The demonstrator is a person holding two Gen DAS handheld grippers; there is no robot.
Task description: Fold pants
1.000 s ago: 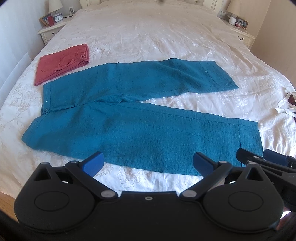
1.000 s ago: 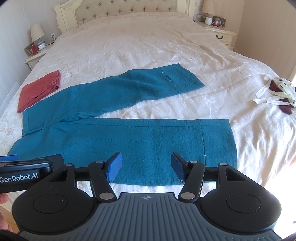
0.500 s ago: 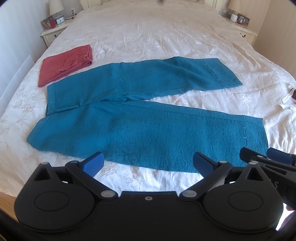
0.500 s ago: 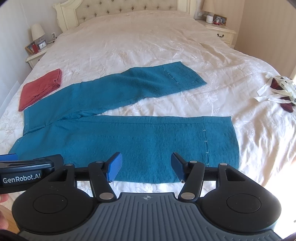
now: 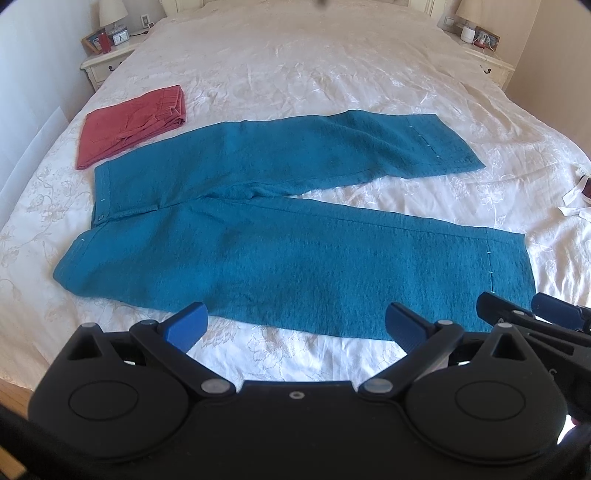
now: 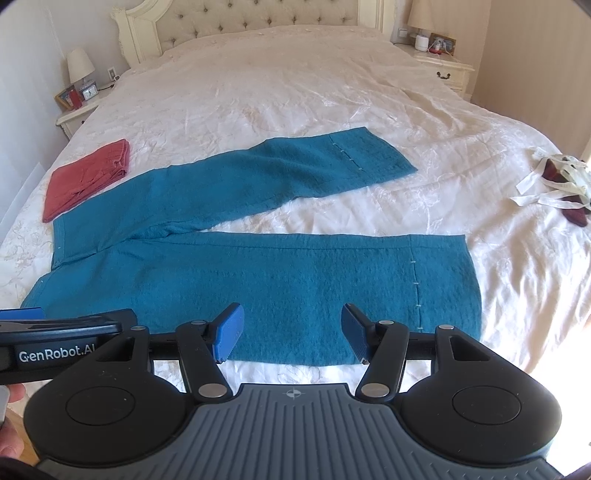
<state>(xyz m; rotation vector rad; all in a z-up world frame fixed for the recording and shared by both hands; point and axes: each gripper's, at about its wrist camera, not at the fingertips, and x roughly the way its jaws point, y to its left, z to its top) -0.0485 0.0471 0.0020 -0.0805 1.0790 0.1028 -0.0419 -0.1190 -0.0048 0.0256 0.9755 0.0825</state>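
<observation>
Teal pants (image 5: 280, 236) lying flat and fully spread on the bed (image 5: 295, 70), front side up, waistband (image 5: 99, 206) toward the left, both hems toward the right. Long axis running left to right across both wrist views, so crossing the line along which both grippers are pointing. Legs splaying into a narrow V: near leg (image 6: 295, 280) lying almost parallel to the bed's near edge, far leg (image 6: 266, 173) angling away toward the headboard (image 6: 258, 14). No fold started yet, judging by the layout.

Hovering just short of the near leg's lower edge, left gripper (image 5: 295, 325) with fingers standing wide apart and nothing between them, sitting nearer the waistband and the middle of the leg. Right gripper (image 6: 290, 332) likewise spread apart and empty, hanging over the near leg toward its hem (image 6: 443, 284), and so being the closer one to the cuff end. Neither touching the cloth, as far as can be told.

Probably calling for a reach over the near leg to bring one leg onto the other, left side taking the waist, right side taking the hem.

Lying beside the waistband, farther up the bed, a folded red garment (image 5: 129, 129); well off to the right, a dark item with white straps (image 6: 554, 181). Nightstands (image 6: 74, 114) flanking the headboard.
</observation>
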